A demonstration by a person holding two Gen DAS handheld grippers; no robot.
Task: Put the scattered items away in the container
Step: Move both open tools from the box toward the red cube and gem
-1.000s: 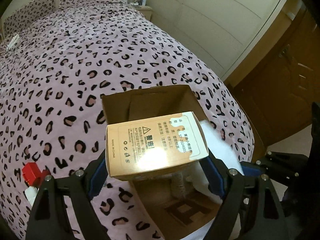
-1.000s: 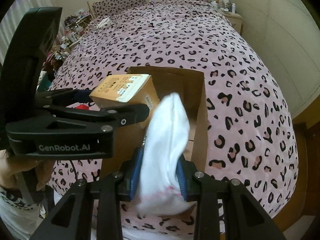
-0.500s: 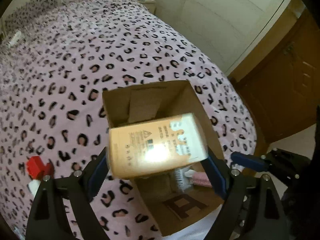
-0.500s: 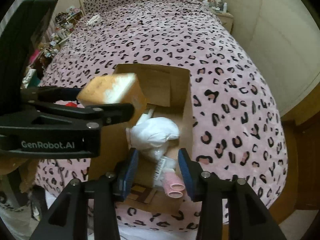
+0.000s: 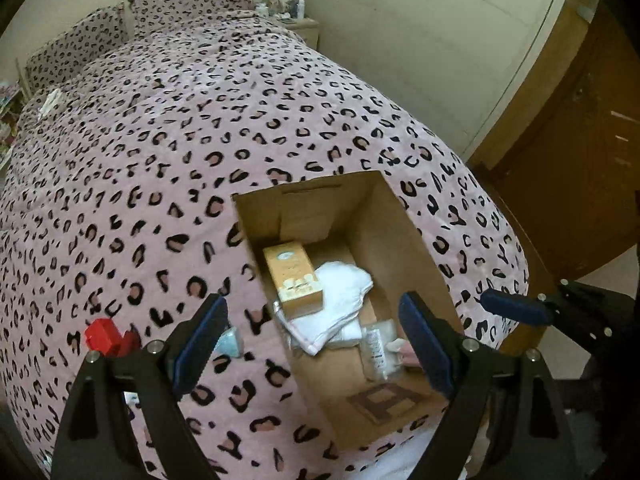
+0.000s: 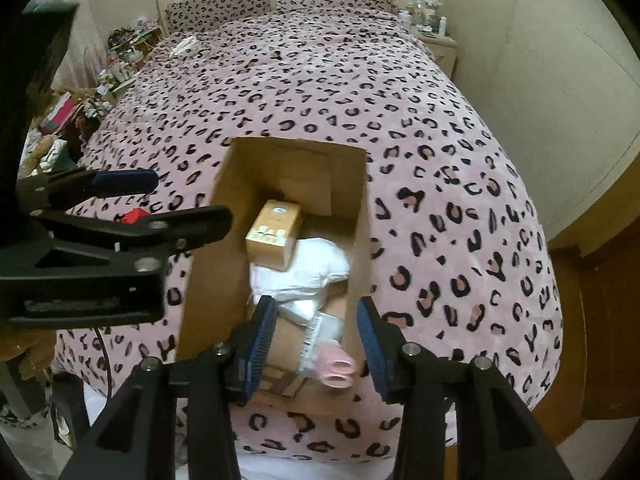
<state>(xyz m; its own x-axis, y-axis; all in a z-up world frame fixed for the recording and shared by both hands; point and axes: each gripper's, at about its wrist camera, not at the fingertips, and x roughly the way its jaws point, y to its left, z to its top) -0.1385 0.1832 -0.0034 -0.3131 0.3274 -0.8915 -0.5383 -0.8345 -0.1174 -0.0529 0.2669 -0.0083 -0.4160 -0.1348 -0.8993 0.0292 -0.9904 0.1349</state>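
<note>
Blue-padded fingers (image 5: 202,330) of left gripper (image 5: 314,340) spread wide and empty, right gripper (image 6: 316,334) parted, just opened, nothing between, both above open brown cardboard box (image 5: 416,248) on pink leopard-print blanket (image 5: 160,160); beyond the fingertips, tan carton (image 5: 294,280) on crumpled white cloth (image 5: 344,304); small red object (image 5: 102,336) left, partly hidden.

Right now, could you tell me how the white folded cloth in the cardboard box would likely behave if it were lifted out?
The white folded cloth looks soft and rumpled, so it would probably sag and unfold. The small tan carton lies partly on it in the brown cardboard box, so lifting the cloth would likely tip or slide that carton.
</note>
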